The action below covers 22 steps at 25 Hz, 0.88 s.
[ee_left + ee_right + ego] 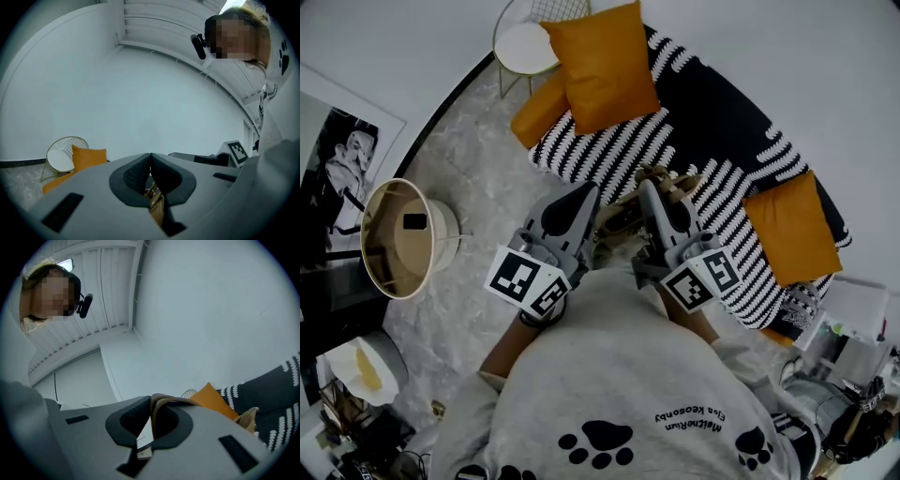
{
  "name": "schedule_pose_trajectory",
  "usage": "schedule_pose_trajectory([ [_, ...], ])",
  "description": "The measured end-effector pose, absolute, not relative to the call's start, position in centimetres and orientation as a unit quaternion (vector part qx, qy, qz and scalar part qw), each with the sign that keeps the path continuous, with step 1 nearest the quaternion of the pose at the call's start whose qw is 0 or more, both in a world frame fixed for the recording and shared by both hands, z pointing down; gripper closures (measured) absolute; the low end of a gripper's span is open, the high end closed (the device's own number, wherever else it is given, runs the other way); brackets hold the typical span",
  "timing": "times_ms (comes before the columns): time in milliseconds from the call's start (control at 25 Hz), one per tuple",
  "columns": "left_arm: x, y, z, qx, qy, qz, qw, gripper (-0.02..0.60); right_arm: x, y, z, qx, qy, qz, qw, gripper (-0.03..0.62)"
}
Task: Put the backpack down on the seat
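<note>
A tan backpack hangs between my two grippers, above a black sofa seat with white stripes. In the head view my left gripper and right gripper stand side by side, pointing at the sofa. The left gripper is shut on a tan strap with a buckle. The right gripper is shut on a looped tan strap. Part of the bag shows at the right of the right gripper view, next to the striped seat. Most of the backpack is hidden under the grippers.
Orange cushions lie on the sofa at the back and at the right, a third at its left end. A white round wire table stands behind. A beige drum-shaped stand is on the marble floor, left.
</note>
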<state>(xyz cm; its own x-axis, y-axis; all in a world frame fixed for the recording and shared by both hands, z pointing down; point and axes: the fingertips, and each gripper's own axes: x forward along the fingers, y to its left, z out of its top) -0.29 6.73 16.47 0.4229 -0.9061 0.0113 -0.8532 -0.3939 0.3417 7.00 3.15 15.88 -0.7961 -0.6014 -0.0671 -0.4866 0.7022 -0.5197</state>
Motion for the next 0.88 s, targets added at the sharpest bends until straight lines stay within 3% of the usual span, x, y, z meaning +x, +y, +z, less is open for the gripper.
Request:
schedule_pose_trajectory([
  [880,-9.0,-8.6,15.3,0.87,-0.455,-0.123,0.144,0.561,-0.1,-10.0,14.1,-0.376,0.895,-0.206,0.124,0.554],
])
